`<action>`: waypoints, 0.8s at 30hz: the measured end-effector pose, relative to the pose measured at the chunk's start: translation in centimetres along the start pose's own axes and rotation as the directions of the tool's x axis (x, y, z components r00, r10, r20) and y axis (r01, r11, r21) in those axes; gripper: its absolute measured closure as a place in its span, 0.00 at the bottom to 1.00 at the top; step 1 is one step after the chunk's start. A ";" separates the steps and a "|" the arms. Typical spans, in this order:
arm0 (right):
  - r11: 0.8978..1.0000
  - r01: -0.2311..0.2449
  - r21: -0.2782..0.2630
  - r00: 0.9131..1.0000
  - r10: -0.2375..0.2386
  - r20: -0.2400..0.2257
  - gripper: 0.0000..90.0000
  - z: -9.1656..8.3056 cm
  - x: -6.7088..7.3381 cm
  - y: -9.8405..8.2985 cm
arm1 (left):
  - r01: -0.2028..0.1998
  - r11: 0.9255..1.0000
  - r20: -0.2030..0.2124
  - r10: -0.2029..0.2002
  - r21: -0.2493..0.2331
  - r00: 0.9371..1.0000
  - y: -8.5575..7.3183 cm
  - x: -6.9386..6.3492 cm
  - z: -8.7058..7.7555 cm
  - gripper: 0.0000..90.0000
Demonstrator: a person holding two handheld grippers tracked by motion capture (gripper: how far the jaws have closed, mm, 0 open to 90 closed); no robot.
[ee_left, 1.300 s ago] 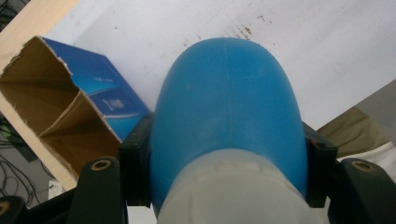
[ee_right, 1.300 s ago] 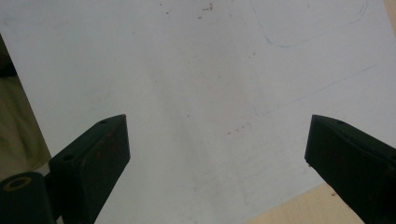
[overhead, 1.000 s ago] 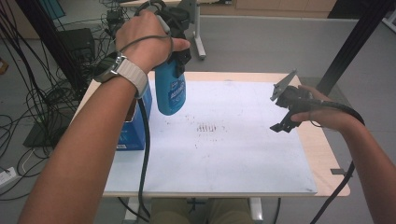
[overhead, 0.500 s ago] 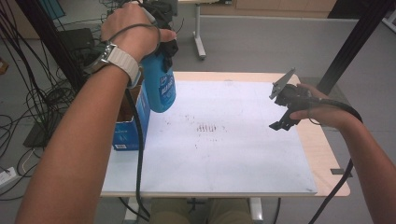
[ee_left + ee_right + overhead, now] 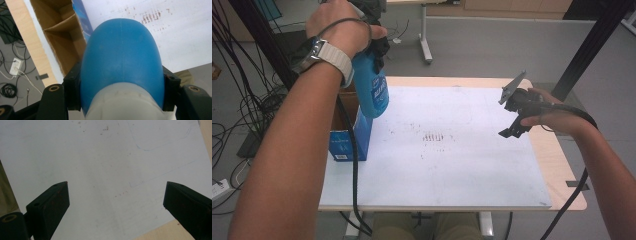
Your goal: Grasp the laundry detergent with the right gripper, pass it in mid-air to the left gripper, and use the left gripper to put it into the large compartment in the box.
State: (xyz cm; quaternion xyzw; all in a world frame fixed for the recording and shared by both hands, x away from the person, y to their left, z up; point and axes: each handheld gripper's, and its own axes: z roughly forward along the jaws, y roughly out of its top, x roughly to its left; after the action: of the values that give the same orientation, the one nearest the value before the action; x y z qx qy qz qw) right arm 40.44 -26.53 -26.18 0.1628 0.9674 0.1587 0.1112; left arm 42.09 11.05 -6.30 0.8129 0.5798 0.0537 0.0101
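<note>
**Bottle clamped above carton**

Blue plastic bottle (image 5: 122, 62) is gripped between the left gripper (image 5: 121, 93) jaws, held above the open blue cardboard carton (image 5: 354, 132) at the white-covered table (image 5: 472, 170) edge. Right gripper (image 5: 116, 197) is held wide open, empty.

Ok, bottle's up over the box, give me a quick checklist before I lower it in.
1. Grip: left gripper clamps the bottle on both sides: ok.
2. Box open on top, its compartments look empty in the left gripper view: ok.
3. Bottle lined up over a compartment: it hangs by the box's right wall, not over an opening: not ok.
4. Bottle upright: slightly tilted: not ok.
5. Right gripper open, holds nothing, far from the box: ok.
6. Compartment wide enough for the bottle: cannot tell.
</note>
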 end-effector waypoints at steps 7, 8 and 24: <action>1.000 0.007 0.003 1.000 -0.007 -0.006 0.07 0.4 0.0 0.5 | 0.039 0.999 -0.002 -0.039 0.007 0.999 -0.2 0.8 -0.1 0.42; 1.000 0.007 0.004 1.000 -0.007 -0.007 0.07 0.4 0.0 0.5 | 0.042 0.999 -0.003 -0.042 0.008 0.999 -0.2 1.0 -0.1 0.42; 1.000 0.004 0.003 1.000 -0.004 -0.012 0.07 0.8 -0.2 0.8 | 0.117 0.993 -0.008 -0.117 -0.002 0.993 -0.4 2.9 -0.3 0.42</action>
State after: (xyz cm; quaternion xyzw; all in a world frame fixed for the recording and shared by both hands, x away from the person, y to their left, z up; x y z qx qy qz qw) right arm 41.08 -25.69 -26.57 0.1602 0.9686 0.1580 0.1053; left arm 42.60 13.89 -5.78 0.7771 0.6266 0.0570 0.0116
